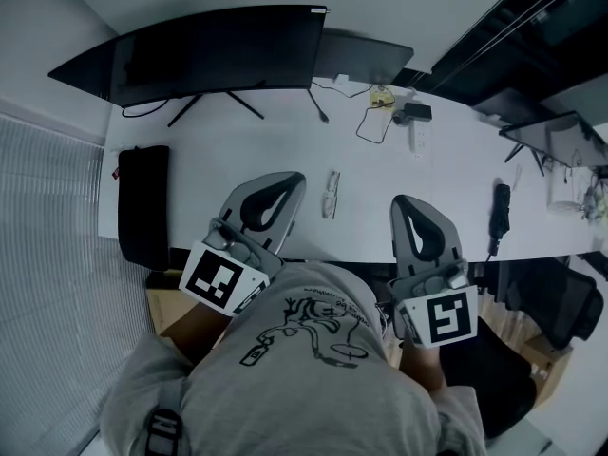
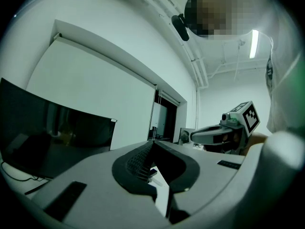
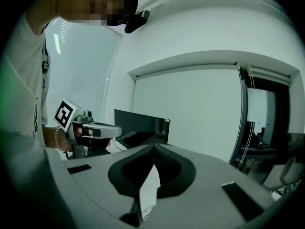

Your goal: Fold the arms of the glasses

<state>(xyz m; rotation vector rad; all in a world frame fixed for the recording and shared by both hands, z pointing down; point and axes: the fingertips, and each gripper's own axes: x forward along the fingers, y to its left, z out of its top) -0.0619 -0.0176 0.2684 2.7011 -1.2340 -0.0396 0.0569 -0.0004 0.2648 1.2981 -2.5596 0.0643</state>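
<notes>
Left gripper [image 1: 294, 180] and right gripper [image 1: 404, 202], jaws closed, empty; between them glasses [image 1: 331, 194], long axis toward the monitor [image 1: 218, 55].

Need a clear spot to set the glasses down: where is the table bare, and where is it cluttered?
The white table is bare between the black soft case and the pale-framed glasses, and between the glasses and the slim black device. It is crowded at back right: black adapter, cables, white power strip.
</notes>
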